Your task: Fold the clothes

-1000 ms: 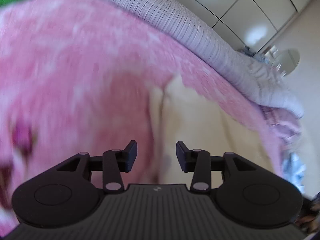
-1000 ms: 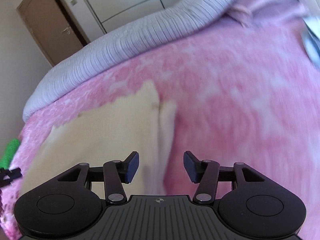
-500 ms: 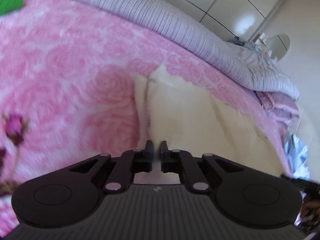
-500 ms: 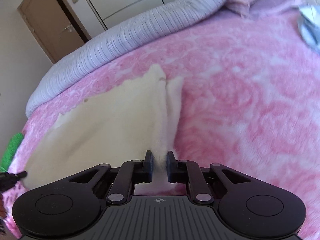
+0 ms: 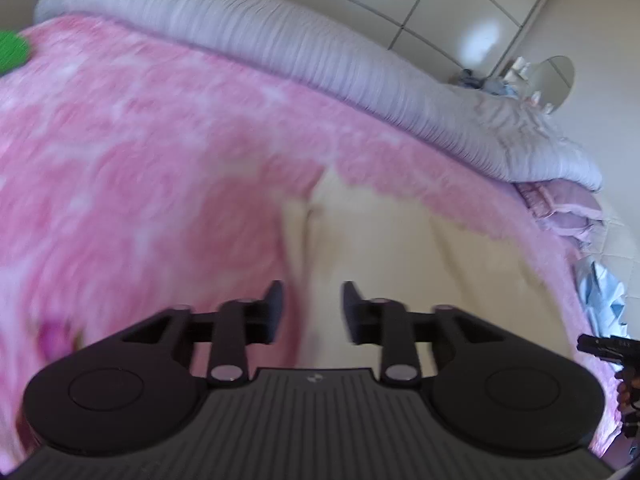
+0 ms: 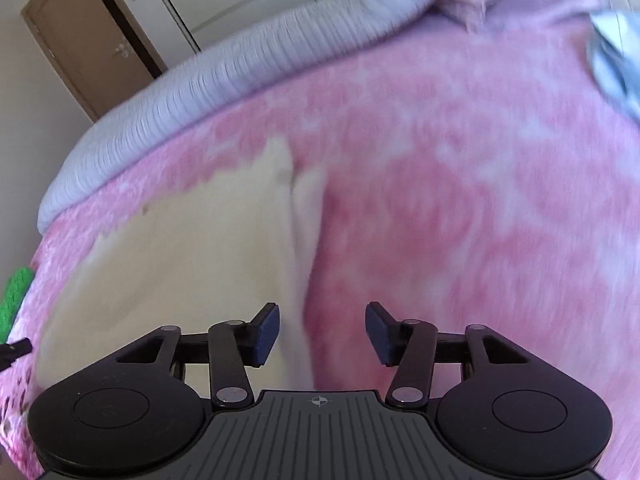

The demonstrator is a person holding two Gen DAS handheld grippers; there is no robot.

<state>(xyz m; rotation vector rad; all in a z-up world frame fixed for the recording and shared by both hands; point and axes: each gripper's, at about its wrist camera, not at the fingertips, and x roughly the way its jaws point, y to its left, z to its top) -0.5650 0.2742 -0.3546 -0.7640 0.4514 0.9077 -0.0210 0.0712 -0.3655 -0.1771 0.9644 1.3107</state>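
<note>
A cream fleece garment (image 5: 400, 264) lies flat on the pink rose-patterned blanket (image 5: 140, 160), with a folded strip along its left edge. My left gripper (image 5: 312, 312) is open and empty just above that edge. In the right wrist view the same garment (image 6: 180, 260) lies left of centre on the blanket (image 6: 460, 180), with a folded strip along its right edge. My right gripper (image 6: 322, 332) is open and empty over that edge. Both views are blurred by motion.
A grey ribbed bolster (image 5: 280, 52) runs along the far side of the bed. A green item (image 6: 16, 292) lies at the bed's left edge. Light blue cloth (image 5: 604, 296) and a lilac blanket (image 5: 560, 208) lie at the right. Wardrobe doors and a brown door (image 6: 88, 36) stand behind.
Half a second ago both grippers were shut on the garment's edges. Both have now opened, let go and drawn back a little; the garment lies on the blanket.
</note>
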